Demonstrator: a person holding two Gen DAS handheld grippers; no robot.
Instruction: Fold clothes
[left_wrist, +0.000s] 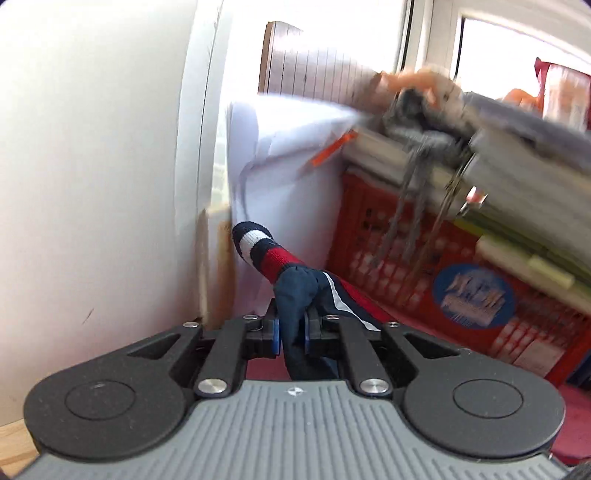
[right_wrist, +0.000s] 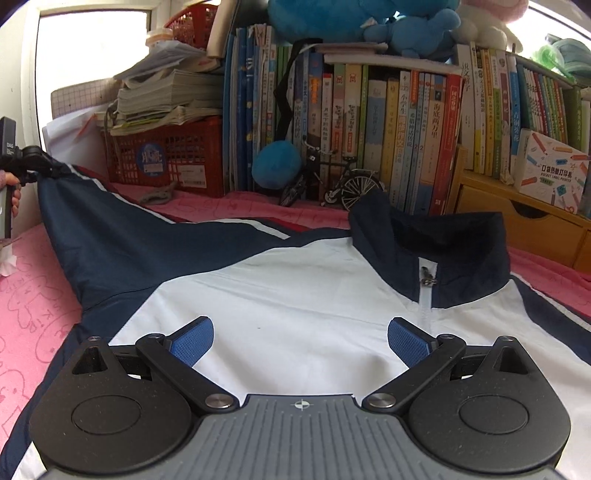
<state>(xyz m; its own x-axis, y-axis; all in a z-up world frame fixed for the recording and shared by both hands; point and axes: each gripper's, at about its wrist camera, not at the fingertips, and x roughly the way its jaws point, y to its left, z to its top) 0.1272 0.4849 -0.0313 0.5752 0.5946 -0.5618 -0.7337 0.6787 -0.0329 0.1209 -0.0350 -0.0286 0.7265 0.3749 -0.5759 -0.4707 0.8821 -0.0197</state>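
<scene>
Your left gripper (left_wrist: 291, 330) pinches the navy sleeve (left_wrist: 299, 295) of a navy-and-white zip-front track jacket (right_wrist: 280, 295), its blue pads pressed together on the bunched cloth at lower centre of the left wrist view. The sleeve's ribbed cuff (left_wrist: 255, 243), banded navy, white and red, sticks out past the pads toward a white wall (left_wrist: 92, 166) that fills the left of that frame.

In the right wrist view, your right gripper (right_wrist: 300, 341) hovers with its blue pads spread wide and nothing between them, over the jacket's white chest panel. The jacket lies front up on a pink printed bedcover (right_wrist: 33, 306), collar raised at right of centre, zip closed. Its sleeve stretches up to the left edge of the frame, where the left gripper (right_wrist: 35, 158) holds it lifted off the cover; a hand (right_wrist: 13, 192) shows below.

The far side is crowded. A red plastic crate (right_wrist: 166, 158) under a leaning pile of papers (right_wrist: 170, 92) sits close behind the lifted sleeve. A row of upright books (right_wrist: 369, 129) runs along the top of the frame, with a blue plush ball (right_wrist: 277, 164) and a small model bicycle (right_wrist: 332, 184) in front of it, just beyond the collar. A wooden drawer unit (right_wrist: 517, 218) stands at right.
</scene>
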